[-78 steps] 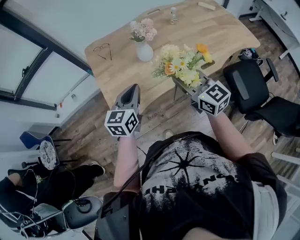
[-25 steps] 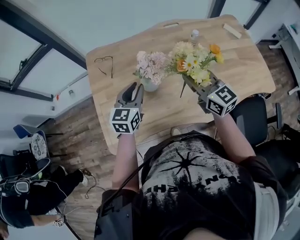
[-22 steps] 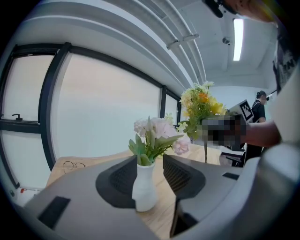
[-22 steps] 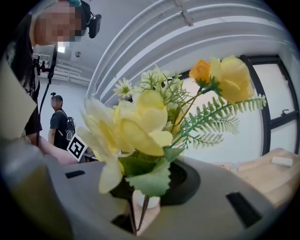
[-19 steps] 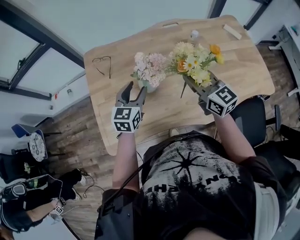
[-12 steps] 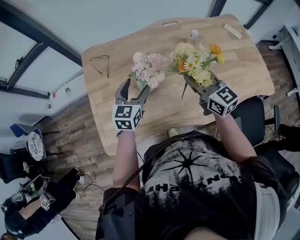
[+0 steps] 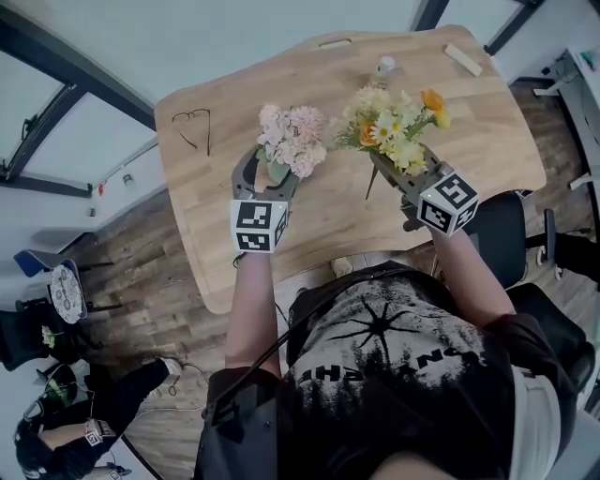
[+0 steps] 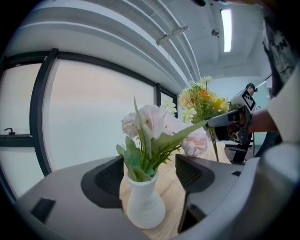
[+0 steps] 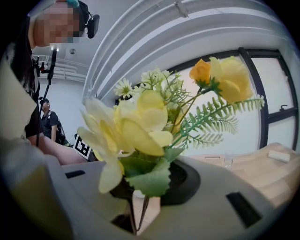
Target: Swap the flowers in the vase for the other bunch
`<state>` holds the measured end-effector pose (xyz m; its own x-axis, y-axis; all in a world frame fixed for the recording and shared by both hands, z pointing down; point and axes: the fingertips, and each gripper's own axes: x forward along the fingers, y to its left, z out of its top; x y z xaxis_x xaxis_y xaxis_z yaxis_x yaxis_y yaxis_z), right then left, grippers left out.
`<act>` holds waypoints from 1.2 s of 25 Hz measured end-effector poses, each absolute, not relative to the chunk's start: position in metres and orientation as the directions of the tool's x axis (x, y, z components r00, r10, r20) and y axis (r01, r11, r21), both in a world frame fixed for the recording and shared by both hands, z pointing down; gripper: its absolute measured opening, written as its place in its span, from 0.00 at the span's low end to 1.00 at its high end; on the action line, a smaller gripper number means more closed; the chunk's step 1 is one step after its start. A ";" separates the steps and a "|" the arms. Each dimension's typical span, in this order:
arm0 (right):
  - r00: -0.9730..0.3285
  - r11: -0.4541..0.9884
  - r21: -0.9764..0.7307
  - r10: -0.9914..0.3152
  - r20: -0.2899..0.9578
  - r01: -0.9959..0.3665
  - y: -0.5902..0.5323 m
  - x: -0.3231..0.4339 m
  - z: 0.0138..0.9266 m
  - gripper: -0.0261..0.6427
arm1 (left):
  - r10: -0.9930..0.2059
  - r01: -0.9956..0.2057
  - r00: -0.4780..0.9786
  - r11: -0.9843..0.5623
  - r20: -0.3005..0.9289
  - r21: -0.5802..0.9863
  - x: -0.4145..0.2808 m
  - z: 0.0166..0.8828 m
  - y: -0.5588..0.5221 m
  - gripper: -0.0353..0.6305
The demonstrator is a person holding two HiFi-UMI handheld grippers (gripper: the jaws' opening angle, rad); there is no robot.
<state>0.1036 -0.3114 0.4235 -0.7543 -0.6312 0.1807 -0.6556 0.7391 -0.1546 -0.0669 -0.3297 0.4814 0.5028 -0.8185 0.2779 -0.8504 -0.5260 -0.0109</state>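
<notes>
Wooden table [image 7: 469, 122] is spread beneath both claws. The left claw's [image 7: 267, 176] jaws are being opened around a white vase [image 8: 145, 206], which is left untouched between them, with pink flowers [image 8: 154, 122] standing in it. Just beside these, the yellow bunch [image 7: 389, 127] is gripped by its stems in the closed right claw [image 7: 394, 171].

We look down on a pale wooden surface [image 7: 478, 122] with rounded corners, standing on a floor [image 7: 141, 267] of brown wood planks. A plain light wall [image 7: 281, 23] runs beyond its far edge. To the left, a large window [image 8: 93, 117] sits in dark frames. A black office chair [image 7: 506, 239] stands beside the surface's near right corner. Overhead, a long strip light [image 8: 227, 28] glows on the white ceiling.
</notes>
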 end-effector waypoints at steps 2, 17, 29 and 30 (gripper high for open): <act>-0.752 0.736 -0.158 -0.633 0.185 -0.659 -0.312 0.105 0.425 0.18 | -0.821 -0.846 0.507 -0.533 0.263 -0.031 -0.064 0.477 -0.331 0.56; -0.750 0.731 -0.169 -0.633 0.192 -0.661 -0.312 0.105 0.431 0.18 | -0.855 -0.871 0.466 -0.489 0.229 -0.054 -0.069 0.467 -0.335 0.19; -0.746 0.727 -0.171 -0.636 0.196 -0.665 -0.313 0.105 0.432 0.18 | -0.874 -0.887 0.443 -0.460 0.197 -0.043 -0.076 0.456 -0.341 0.13; -0.747 0.727 -0.174 -0.636 0.194 -0.664 -0.313 0.105 0.433 0.18 | -0.875 -0.888 0.443 -0.459 0.193 -0.041 -0.076 0.454 -0.341 0.13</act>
